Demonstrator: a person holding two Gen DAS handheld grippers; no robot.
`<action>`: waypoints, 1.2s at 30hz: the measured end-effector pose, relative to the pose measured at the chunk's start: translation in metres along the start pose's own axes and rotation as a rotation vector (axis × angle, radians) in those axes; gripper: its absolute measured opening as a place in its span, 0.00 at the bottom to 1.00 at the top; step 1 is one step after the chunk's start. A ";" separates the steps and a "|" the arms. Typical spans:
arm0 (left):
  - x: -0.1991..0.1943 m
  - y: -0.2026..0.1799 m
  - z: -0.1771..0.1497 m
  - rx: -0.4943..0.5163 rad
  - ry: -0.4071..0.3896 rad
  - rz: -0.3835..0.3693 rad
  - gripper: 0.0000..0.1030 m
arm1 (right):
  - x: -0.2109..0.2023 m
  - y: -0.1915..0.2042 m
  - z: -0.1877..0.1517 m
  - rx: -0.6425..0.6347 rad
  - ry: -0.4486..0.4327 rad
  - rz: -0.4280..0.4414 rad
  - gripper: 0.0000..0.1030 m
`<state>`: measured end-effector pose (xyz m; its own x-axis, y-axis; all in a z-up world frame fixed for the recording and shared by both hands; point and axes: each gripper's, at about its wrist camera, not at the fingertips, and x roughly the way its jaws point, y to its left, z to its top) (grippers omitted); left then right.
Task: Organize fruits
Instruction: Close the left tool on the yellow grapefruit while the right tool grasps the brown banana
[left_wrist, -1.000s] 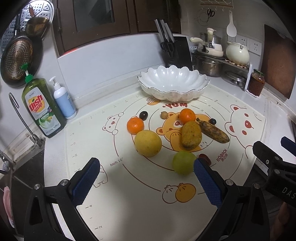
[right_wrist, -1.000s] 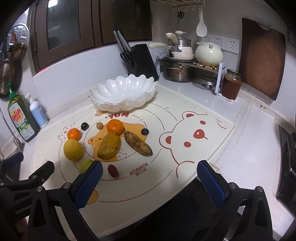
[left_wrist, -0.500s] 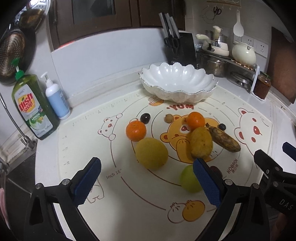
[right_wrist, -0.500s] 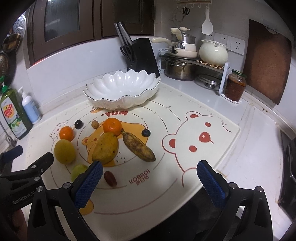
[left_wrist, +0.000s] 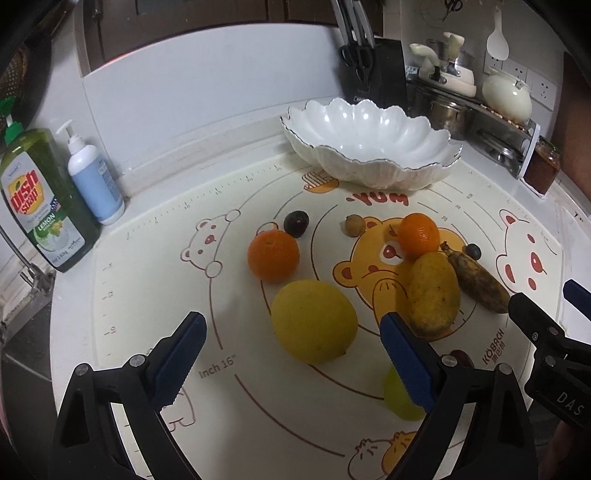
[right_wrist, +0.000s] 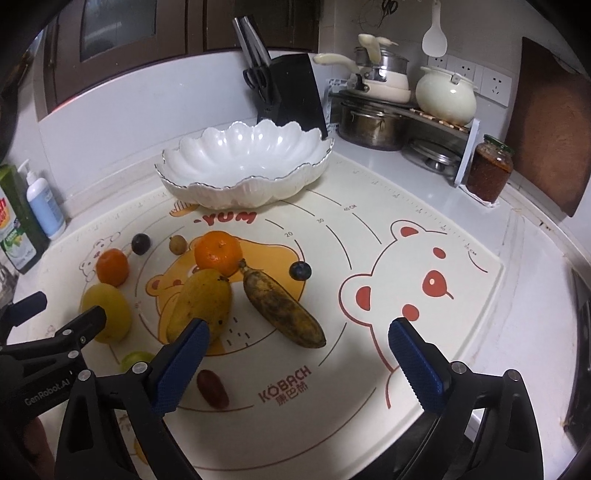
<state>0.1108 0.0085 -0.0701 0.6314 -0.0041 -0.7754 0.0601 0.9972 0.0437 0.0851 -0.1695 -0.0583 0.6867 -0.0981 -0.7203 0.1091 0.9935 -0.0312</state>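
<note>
two wide grippers over loose fruit, bowl empty

our left gripper (left_wrist: 291, 354) hangs with its jaws wide and narrowing, nothing pressed between the pads; the big yellow citrus (left_wrist: 314, 320) sits on the mat just ahead, framed in the gap. our right gripper (right_wrist: 299, 360) is likewise wide, narrowing and empty, with the spotted banana (right_wrist: 282, 308) lying ahead of it.

outward from there, the mango (right_wrist: 201, 304) lies just left of the banana, touching an orange (right_wrist: 218, 253) behind it. a second orange (left_wrist: 272, 254) sits beside the citrus. small pieces are scattered around: a dark plum (left_wrist: 296, 223), a blueberry (right_wrist: 300, 270), a brown date (right_wrist: 212, 388) and a green fruit (right_wrist: 135, 360) near our fingers. the white scalloped bowl (right_wrist: 236, 192) stands empty at the back of the mat (right_wrist: 461, 314).

we judge the citrus firm, heavy and round, so we would grip it across its widest middle. the banana looks overripe and soft; we would hold it gently at mid-length, across its narrow width. the bowl looks fragile, so fruit should be lowered in, not dropped.
</note>
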 end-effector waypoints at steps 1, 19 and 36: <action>0.002 -0.001 0.000 0.001 0.005 0.003 0.94 | 0.003 -0.001 0.000 -0.003 0.005 -0.001 0.94; 0.038 -0.016 0.003 -0.032 0.091 0.000 0.81 | 0.052 0.002 0.014 -0.171 0.082 0.098 0.73; 0.051 -0.015 0.007 -0.034 0.098 0.019 0.55 | 0.074 0.013 0.010 -0.284 0.143 0.181 0.33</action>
<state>0.1476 -0.0074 -0.1064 0.5531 0.0201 -0.8329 0.0218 0.9990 0.0386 0.1446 -0.1647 -0.1049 0.5666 0.0702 -0.8210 -0.2228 0.9723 -0.0706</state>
